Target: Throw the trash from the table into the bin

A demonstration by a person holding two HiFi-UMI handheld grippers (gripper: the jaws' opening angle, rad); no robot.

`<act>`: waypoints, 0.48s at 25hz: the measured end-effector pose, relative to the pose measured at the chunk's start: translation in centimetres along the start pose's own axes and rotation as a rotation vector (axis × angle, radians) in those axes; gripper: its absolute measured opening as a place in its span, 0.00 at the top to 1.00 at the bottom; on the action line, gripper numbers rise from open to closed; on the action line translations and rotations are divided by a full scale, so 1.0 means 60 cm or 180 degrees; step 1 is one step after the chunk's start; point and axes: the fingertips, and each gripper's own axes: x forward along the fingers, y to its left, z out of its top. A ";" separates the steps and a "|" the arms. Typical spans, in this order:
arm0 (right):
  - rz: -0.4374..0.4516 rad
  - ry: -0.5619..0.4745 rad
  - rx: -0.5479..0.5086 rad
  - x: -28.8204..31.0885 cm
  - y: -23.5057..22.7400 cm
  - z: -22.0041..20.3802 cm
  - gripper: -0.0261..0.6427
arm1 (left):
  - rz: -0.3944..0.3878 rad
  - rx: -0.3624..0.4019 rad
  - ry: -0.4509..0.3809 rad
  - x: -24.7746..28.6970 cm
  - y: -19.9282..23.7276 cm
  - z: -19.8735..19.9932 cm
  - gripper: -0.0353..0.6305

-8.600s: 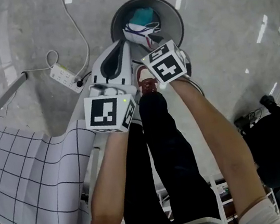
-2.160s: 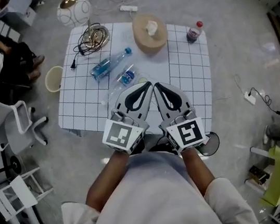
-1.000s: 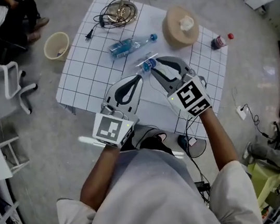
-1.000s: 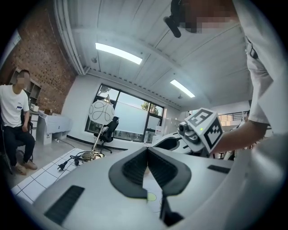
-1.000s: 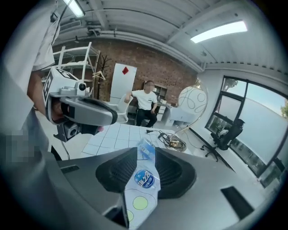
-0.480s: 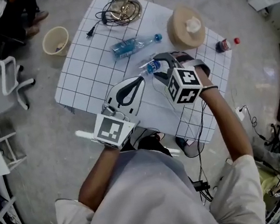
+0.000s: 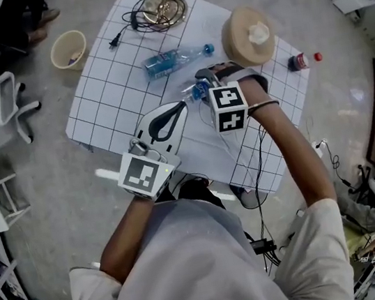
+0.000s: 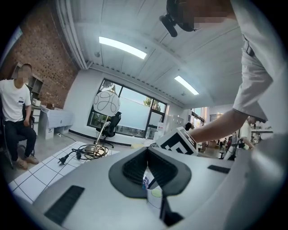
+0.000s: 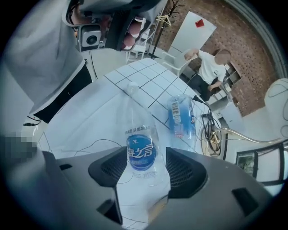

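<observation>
Two handheld grippers work over a white, grid-patterned table [image 7: 114,87]. Nearest, at the table's front edge, the left gripper [image 7: 179,107] points level, jaws pressed together on nothing, likely waiting its turn. Further in, near the table's middle, the right gripper [image 9: 146,157] tips steeply down; its jaws have just been opening and straddle a clear, blue-labelled bottle [image 9: 140,130] lying flat on the table, not yet squeezing it, seemingly set for a grab. Beyond it lies a second, bluer bottle [image 7: 170,61], probably trash too. At the table's far side sit a coiled cable [image 7: 158,8] and a round tan box [image 7: 248,36].
</observation>
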 end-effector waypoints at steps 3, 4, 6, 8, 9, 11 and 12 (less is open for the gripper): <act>0.0140 0.0055 -0.0088 0.016 0.001 -0.009 0.59 | 0.0009 -0.0003 0.0024 0.003 0.003 -0.006 0.94; 0.0160 0.0069 -0.0115 0.020 0.000 -0.010 0.59 | 0.0029 0.0004 0.0034 0.004 0.006 -0.006 0.94; 0.0194 0.0078 -0.0150 0.025 -0.002 -0.009 0.58 | 0.0063 0.0003 0.0040 0.004 0.011 -0.005 0.94; 0.0241 0.0063 -0.0165 0.027 -0.004 -0.007 0.58 | 0.0079 -0.0021 0.0029 0.003 0.016 -0.008 0.94; 0.0261 0.0055 -0.0181 0.027 -0.005 -0.007 0.58 | 0.0099 -0.0027 0.0032 0.003 0.019 -0.008 0.94; 0.0273 0.0058 -0.0237 0.031 -0.007 -0.006 0.57 | 0.0119 -0.0048 0.0036 0.004 0.024 -0.012 0.94; 0.0266 0.0073 -0.0276 0.035 -0.008 -0.006 0.57 | 0.0123 -0.0061 0.0037 0.005 0.025 -0.013 0.94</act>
